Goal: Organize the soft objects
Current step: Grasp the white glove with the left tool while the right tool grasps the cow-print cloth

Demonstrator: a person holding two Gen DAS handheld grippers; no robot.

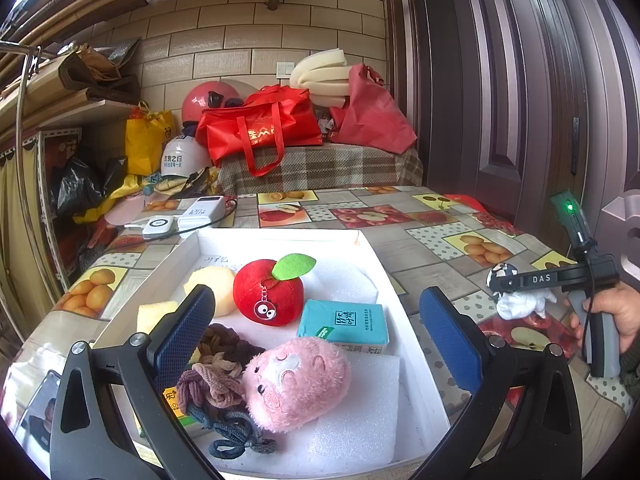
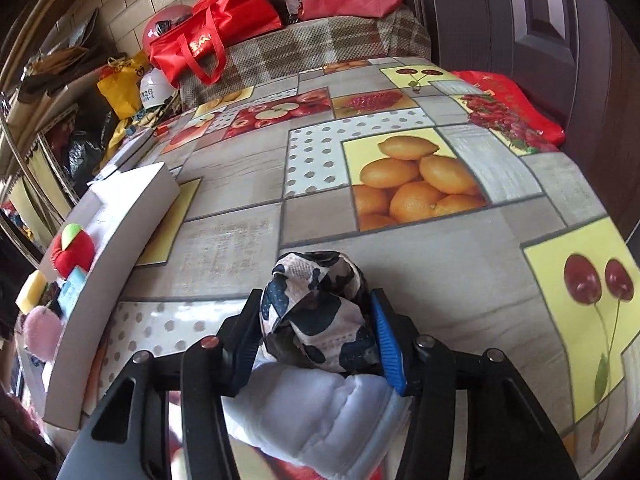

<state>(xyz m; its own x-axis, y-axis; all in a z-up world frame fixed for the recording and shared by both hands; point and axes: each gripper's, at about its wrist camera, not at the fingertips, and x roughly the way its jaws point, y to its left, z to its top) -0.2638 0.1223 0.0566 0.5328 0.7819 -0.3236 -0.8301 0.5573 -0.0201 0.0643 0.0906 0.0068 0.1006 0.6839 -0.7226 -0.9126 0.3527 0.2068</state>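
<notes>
Nearest the right wrist camera, the right gripper (image 2: 316, 332) is clamped on a crumpled cloth with a black-and-white cow-patch print (image 2: 316, 312), its blue pads pressing the bundle from both sides; a soft white fleecy cloth (image 2: 316, 408) bulges beneath, just under the jaws. This bundle sits over the fruit-patterned plastic tablecloth (image 2: 400, 184), to the right of the shallow white cardboard box (image 2: 132, 216) (whether it touches the table cannot be told).

From the left wrist camera, the left gripper (image 1: 316, 320) hangs with its jaws wide apart and nothing between the pads, poised over the near end of the box. Inside lie, nearest first, a tangle of knitted hair ties in grey, brown and purple (image 1: 220, 396), a fluffy pink plush animal (image 1: 296, 384) on a white foam sheet (image 1: 360, 412), then a teal tissue pack (image 1: 344, 322), a red plush apple with a green felt leaf (image 1: 268, 292), and pale yellow sponges (image 1: 210, 284). Beyond the box rest a white power bank (image 1: 202, 210) and a small white charger (image 1: 158, 227). Farther back, red bags (image 1: 260, 128) pile on a plaid-covered surface.
</notes>
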